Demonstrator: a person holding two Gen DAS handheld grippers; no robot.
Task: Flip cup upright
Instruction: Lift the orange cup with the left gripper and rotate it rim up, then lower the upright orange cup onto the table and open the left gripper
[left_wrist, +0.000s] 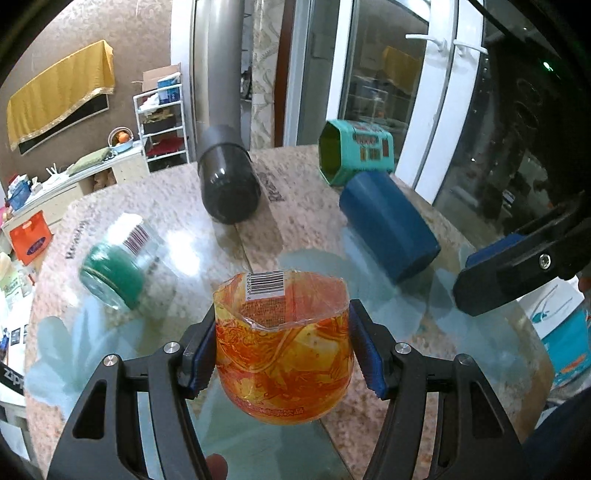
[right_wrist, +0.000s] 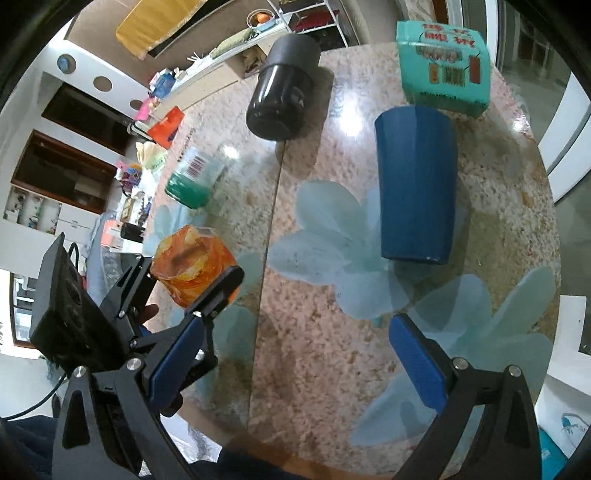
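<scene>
Left wrist view: the left gripper (left_wrist: 282, 349) clamps an orange cut-bottle cup (left_wrist: 282, 354), open end up, above the glass table (left_wrist: 177, 206), nearer than the toppled blue cup (left_wrist: 388, 225). Right wrist view: the right gripper (right_wrist: 299, 354) hovers wide open and empty before that blue cup (right_wrist: 415, 184); squeezing harder could crumple the thin orange plastic.

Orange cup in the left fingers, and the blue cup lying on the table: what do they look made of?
Orange cup: thin clear plastic, seemingly a cut-off bottle in printed film; the rim is ragged and a barcode label shows. Blue cup: opaque, smooth, probably moulded plastic, with a dull sheen and faceted walls.
</scene>
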